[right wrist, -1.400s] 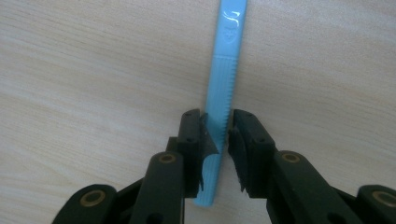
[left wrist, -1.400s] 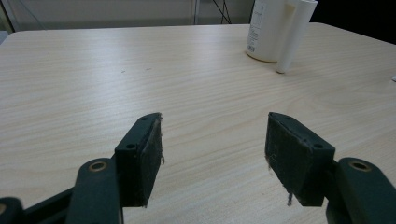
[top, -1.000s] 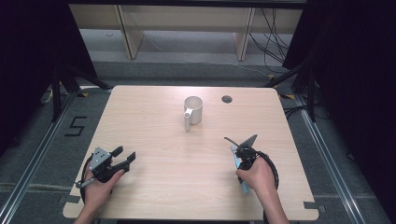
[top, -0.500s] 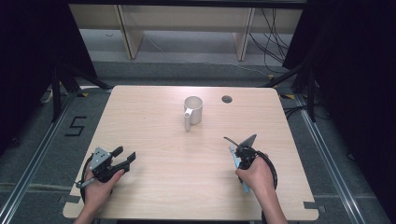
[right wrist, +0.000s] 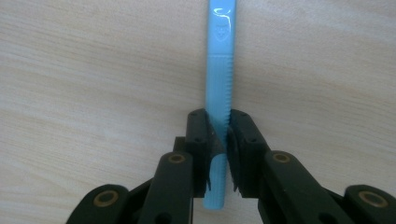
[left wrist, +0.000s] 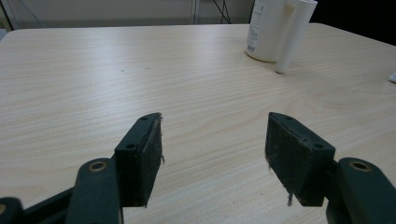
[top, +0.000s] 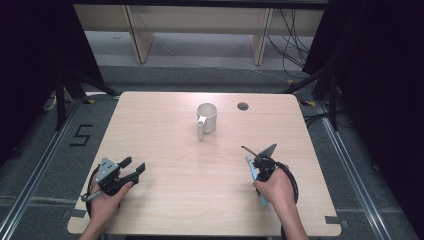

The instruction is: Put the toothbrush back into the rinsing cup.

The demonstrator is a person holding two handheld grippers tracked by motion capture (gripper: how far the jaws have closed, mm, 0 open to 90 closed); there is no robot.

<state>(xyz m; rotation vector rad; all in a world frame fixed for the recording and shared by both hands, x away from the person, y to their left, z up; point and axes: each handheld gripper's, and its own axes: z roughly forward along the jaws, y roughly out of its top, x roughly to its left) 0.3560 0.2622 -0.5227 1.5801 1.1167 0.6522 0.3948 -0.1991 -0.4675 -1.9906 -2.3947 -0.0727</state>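
**Toothbrush pinched flat on the table, mug far off**

Toothbrush, pale blue, lies flat on the wooden table, near edge, right side. Right gripper has just clenched on its handle. The thin, slick handle may twist or slide out when lifted. Left gripper rests with jaws released, holding nothing. Farther back stands a white mug.

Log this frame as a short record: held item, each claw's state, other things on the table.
held item: light blue toothbrush, lying flat on the table
right claw: shut on the toothbrush handle, jaws just closed
left claw: open, nothing between the jaws, low over the table
mug: white, upright, handle toward the person
table hole: right of the mug
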